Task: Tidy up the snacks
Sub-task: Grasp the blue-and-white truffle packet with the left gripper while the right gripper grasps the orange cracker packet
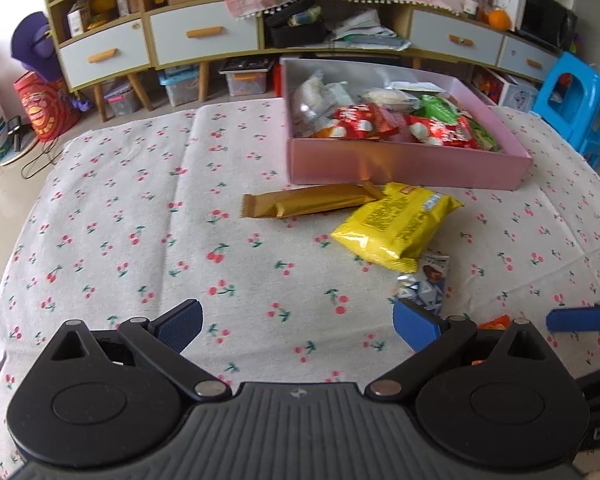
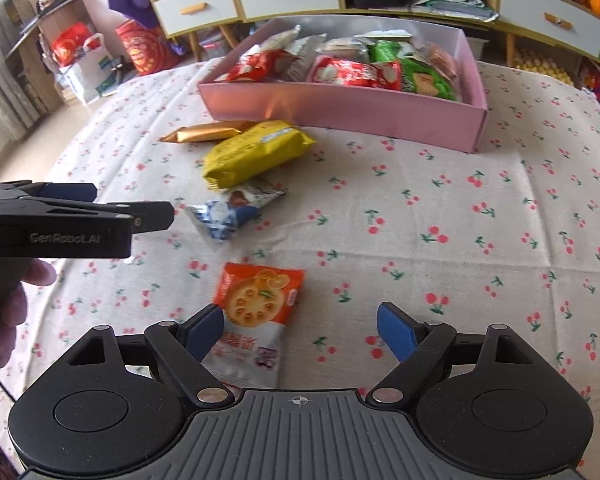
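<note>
A pink box [image 1: 404,164] [image 2: 340,104] holding several snack packs stands at the far side of the cherry-print tablecloth. In front of it lie a gold bar [image 1: 304,205] [image 2: 204,132], a yellow pack [image 1: 396,226] [image 2: 256,152] and a blue-white pack [image 1: 426,284] [image 2: 230,212]. An orange cracker pack [image 2: 256,316] lies nearest, just ahead of my right gripper [image 2: 300,330], which is open and empty, its left pad at the pack's edge. My left gripper [image 1: 298,326] is open and empty over bare cloth; it also shows from the side in the right wrist view [image 2: 112,208].
The tablecloth [image 1: 140,240] covers the whole table. Behind the table stand a low cabinet with drawers [image 1: 204,36], storage bins beneath it, red bags on the floor at left [image 1: 44,108] and a blue stool at right [image 1: 580,112].
</note>
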A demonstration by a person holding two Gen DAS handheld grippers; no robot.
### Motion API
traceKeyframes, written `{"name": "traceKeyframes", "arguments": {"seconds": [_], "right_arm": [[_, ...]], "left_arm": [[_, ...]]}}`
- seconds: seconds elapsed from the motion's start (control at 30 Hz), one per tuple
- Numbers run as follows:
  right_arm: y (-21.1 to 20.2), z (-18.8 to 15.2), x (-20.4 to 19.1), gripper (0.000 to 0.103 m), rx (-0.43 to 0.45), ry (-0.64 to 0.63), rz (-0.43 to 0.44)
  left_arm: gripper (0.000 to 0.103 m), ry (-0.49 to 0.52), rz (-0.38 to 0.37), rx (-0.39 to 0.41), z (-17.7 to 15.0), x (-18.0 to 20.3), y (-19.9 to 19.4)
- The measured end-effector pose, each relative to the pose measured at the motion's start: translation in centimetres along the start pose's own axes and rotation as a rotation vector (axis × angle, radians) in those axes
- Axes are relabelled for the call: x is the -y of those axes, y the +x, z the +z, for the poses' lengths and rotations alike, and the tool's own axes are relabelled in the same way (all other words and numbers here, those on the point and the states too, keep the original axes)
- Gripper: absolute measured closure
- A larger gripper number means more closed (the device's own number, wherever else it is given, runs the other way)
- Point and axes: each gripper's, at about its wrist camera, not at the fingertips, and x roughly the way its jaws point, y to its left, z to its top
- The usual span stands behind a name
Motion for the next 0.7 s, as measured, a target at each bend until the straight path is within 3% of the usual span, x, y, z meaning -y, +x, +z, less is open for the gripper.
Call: {"name": "traceKeyframes", "arguments": {"seconds": [0.17,0.3,0.57,0.7], "right_arm": [[-0.2,0.4,1.7,0.019,0.02,0.044,-0.071],[-0.6,0.3,1.9,0.019,0.004,0.063,0.007],[-0.6,-0.2,0.7,0.019,-0.013,0.003,0.045],[-0.5,-0.2,0.7,0.019,-0.023,0.025,0.075]], "left_arm": [[0.01,0.046,-0.028,-0.011,0.1,1.4,0.5],[0.026,0.066,-0.056,-0.001,0.4,2.3,0.9],[0.054,0.077,-0.15,-0.02,0.9,4.3,1.8],[0.068,0.099,-0.131,-0.013,0.8,5.2,2.0]]}}
